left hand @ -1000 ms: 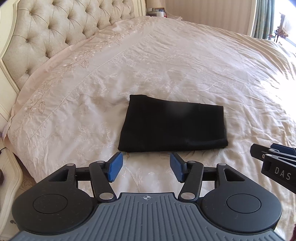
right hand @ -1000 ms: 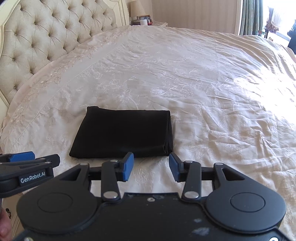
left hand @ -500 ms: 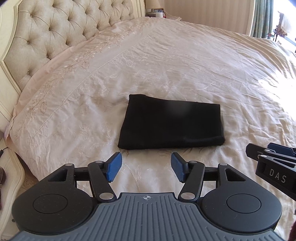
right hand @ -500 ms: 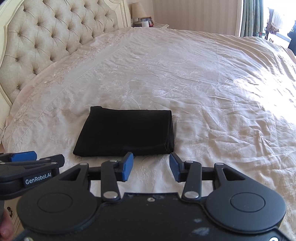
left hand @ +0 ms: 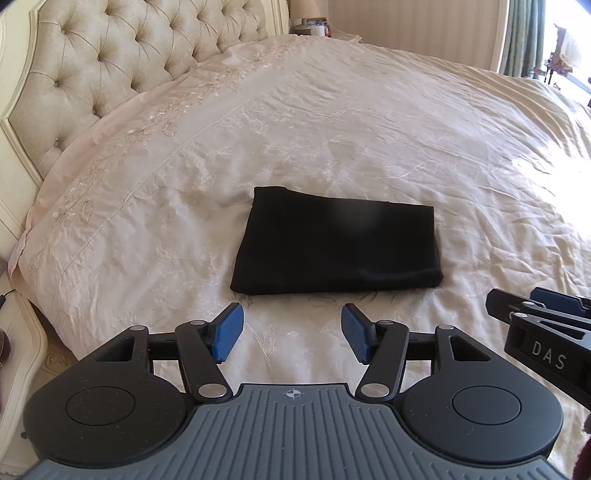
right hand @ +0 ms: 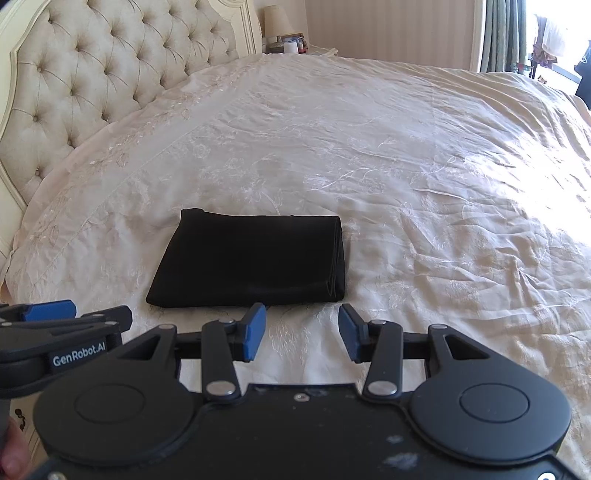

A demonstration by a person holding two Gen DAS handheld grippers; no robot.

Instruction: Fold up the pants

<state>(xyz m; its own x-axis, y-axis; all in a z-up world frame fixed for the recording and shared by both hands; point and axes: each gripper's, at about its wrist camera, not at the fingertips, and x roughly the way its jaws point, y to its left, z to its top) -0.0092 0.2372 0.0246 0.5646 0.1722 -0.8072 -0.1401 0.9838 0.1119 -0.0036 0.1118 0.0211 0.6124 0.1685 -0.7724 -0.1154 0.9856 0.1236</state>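
The black pants (left hand: 338, 245) lie folded into a neat flat rectangle on the cream bedspread (left hand: 332, 122); they also show in the right wrist view (right hand: 251, 260), with stacked fold edges on their right side. My left gripper (left hand: 291, 336) is open and empty, held just short of the pants' near edge. My right gripper (right hand: 302, 334) is open and empty, near the pants' near right corner. Each gripper shows at the edge of the other's view: the right one (left hand: 543, 325), the left one (right hand: 55, 328).
A tufted cream headboard (left hand: 122, 66) runs along the left. A nightstand with a lamp and small items (right hand: 284, 37) stands at the far end. Curtains and a bright window (right hand: 517, 33) are at the far right. The bed's near left edge drops beside a white side table (left hand: 18, 339).
Both grippers have drawn back slightly from the folded pants and stayed open. The pants have not moved.
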